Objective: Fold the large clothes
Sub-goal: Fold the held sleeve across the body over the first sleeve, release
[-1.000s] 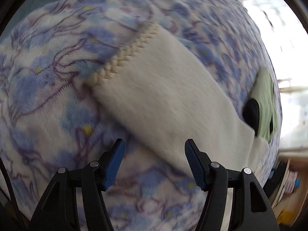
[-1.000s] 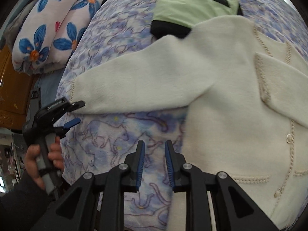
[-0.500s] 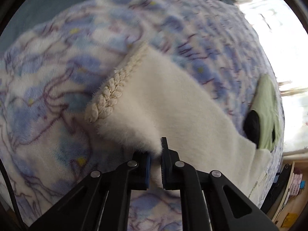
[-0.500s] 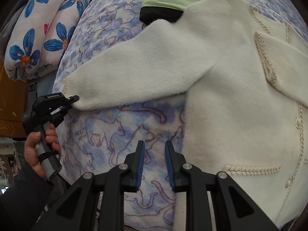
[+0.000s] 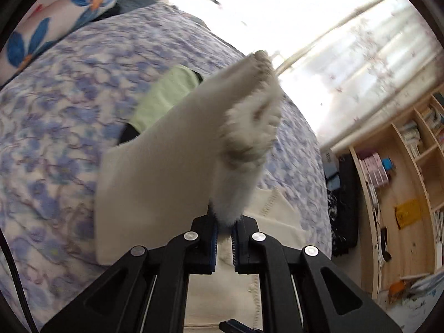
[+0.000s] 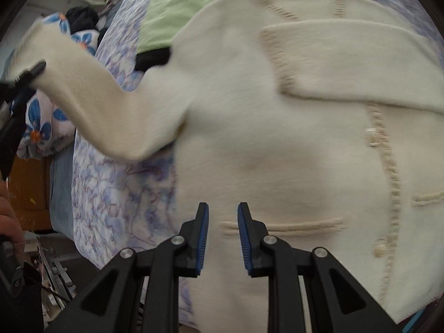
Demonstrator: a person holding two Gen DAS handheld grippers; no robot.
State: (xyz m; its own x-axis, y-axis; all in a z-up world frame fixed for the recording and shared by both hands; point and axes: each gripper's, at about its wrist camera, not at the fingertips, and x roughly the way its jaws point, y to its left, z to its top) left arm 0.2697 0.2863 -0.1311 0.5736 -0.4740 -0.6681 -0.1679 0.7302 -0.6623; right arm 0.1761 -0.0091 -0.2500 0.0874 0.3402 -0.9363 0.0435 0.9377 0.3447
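A cream knitted cardigan [image 6: 291, 144] lies front up on a bed with a blue floral blanket [image 6: 116, 183]. One sleeve is folded across its chest [image 6: 360, 61]. My left gripper [image 5: 224, 229] is shut on the cuff end of the other sleeve [image 5: 244, 144] and holds it lifted off the bed; the lifted sleeve also shows in the right wrist view [image 6: 91, 97]. My right gripper [image 6: 222, 216] hovers over the cardigan's lower front near a pocket trim, jaws a small gap apart, holding nothing.
A folded light green garment [image 6: 177, 8] lies on the bed beyond the cardigan. Flowered pillows [image 5: 55, 27] sit at the bed's head. A wooden bookshelf [image 5: 402, 180] stands beside the bed. A bright window is behind.
My left gripper closed on the sleeve cuff and has lifted it up off the blanket. My right gripper moved over the cardigan body and opened slightly.
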